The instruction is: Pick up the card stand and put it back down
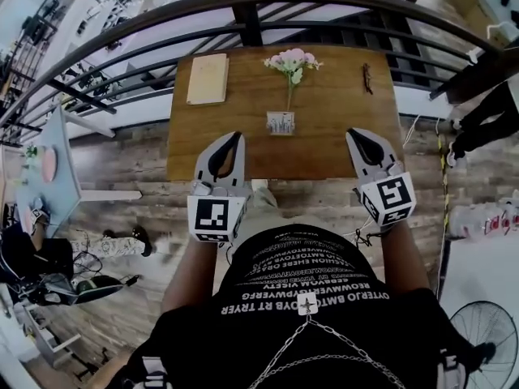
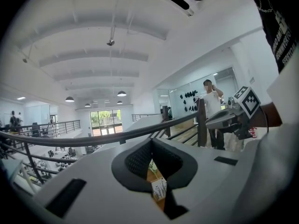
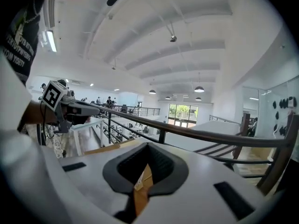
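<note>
The card stand (image 1: pixel 280 122), a small white printed card, stands upright near the middle of the wooden table (image 1: pixel 340 148). My left gripper (image 1: pixel 238 136) hovers over the table's near edge, left of the stand and apart from it. Its jaws are shut with nothing between them. My right gripper (image 1: pixel 354 134) is over the near edge further right, also shut and empty. In the left gripper view the card stand (image 2: pixel 160 189) shows through the slit between the closed jaws. Only bare table wood (image 3: pixel 140 192) shows through the slit in the right gripper view.
A stem of pink and white flowers (image 1: pixel 292 61) rises just behind the stand. A tan notebook (image 1: pixel 208 78) lies at the table's far left and a small dark item (image 1: pixel 366 77) at the far right. A dark railing (image 1: pixel 243 10) runs behind the table.
</note>
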{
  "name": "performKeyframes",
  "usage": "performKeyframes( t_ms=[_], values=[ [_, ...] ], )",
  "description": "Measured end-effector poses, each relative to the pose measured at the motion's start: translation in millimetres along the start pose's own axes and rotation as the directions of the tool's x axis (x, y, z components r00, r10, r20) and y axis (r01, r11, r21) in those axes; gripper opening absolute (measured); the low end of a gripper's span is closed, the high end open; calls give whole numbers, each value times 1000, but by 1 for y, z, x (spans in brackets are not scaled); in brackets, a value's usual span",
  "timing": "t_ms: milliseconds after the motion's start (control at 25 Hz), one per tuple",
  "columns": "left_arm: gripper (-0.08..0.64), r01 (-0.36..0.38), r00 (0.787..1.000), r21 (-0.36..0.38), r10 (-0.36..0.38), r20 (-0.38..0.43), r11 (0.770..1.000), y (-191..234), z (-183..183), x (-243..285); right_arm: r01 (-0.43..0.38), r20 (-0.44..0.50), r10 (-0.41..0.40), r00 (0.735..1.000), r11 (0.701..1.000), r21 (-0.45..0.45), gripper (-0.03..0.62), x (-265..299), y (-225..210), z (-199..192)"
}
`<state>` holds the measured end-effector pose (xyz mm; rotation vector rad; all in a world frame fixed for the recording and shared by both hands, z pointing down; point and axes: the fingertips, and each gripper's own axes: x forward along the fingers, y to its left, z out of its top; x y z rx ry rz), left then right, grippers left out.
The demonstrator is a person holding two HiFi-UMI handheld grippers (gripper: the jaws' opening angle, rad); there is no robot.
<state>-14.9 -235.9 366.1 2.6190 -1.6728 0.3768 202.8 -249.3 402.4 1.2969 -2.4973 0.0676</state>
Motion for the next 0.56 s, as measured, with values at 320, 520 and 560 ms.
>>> performKeyframes(
  t_ms=[320,520,560],
  values=[
    [26,-2,999,47,3,-37,999,2,9,-16,22,1,-22,1000,999,48,14,-10,-1,-8],
    [26,-1,1000,39,1,-15,999,20,31,-23,4,-26,-3,1000,999,32,14,1,15,8],
    [26,1,1000,37,0,-11,999,22,34,-24,2,-29,-1,1000,1000,27,14,4,17,12]
  ],
)
